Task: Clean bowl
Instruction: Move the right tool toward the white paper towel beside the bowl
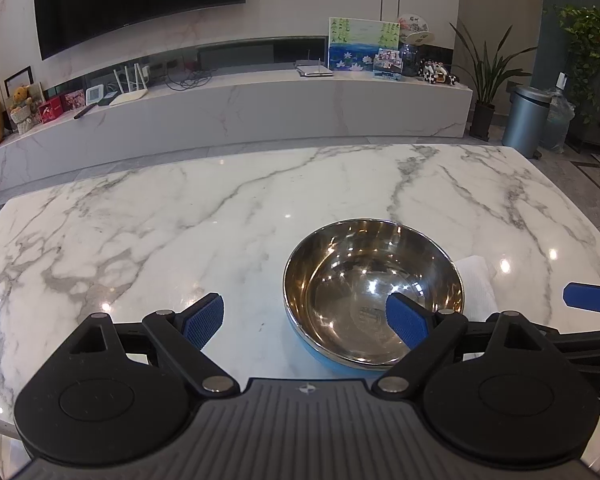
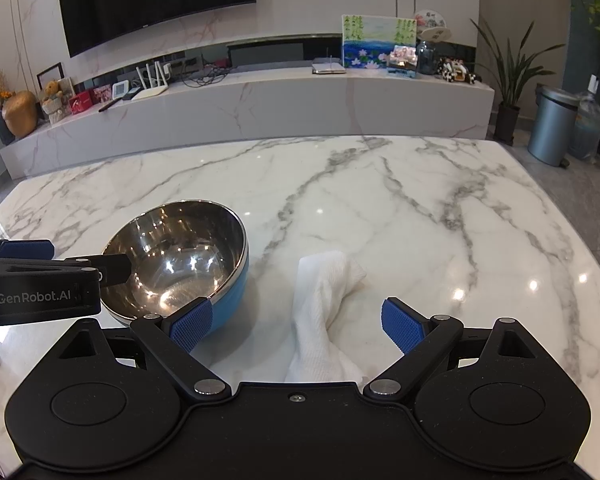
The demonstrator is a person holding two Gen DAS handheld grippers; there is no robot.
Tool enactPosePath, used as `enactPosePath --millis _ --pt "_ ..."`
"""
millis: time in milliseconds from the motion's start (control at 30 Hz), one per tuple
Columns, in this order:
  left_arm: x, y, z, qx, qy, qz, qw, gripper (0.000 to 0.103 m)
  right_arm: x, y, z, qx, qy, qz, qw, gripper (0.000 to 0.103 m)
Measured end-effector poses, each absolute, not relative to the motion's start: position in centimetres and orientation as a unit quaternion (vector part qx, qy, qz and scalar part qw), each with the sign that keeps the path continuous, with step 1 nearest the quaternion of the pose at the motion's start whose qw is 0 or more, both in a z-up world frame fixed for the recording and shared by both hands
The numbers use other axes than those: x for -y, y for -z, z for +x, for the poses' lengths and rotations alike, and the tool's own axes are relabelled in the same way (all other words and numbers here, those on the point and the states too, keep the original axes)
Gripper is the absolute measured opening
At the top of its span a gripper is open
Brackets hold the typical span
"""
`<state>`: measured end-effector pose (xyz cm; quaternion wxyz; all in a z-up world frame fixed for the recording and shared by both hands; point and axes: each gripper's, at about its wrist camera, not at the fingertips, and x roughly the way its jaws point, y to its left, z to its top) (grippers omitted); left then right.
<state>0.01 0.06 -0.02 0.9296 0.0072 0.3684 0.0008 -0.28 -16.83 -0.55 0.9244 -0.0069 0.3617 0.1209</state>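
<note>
A steel bowl (image 1: pixel 374 296) with a blue outside sits on the marble table (image 1: pixel 180 216); it also shows in the right wrist view (image 2: pixel 180 260). My left gripper (image 1: pixel 304 322) is open, with its right finger over the bowl's near rim and its left finger outside the bowl. A white cloth (image 2: pixel 324 304) lies on the table right of the bowl. My right gripper (image 2: pixel 296 326) is open with the cloth lying between its fingers. The left gripper's body (image 2: pixel 40 284) shows at the left of the right wrist view.
A low marble TV bench (image 1: pixel 260 108) with small items stands beyond the table's far edge. A grey bin (image 1: pixel 528 120) and potted plants (image 1: pixel 488 80) stand at the far right.
</note>
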Motion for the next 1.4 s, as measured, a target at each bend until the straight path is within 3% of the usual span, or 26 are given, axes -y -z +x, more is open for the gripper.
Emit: enactPosePath --millis 1400 --pt "-3.5 -0.4 0.9 -0.379 -0.001 -0.010 0.925 0.089 16.4 0.9 -0.2 -0.368 -0.124 -0.011 0.921 0.091"
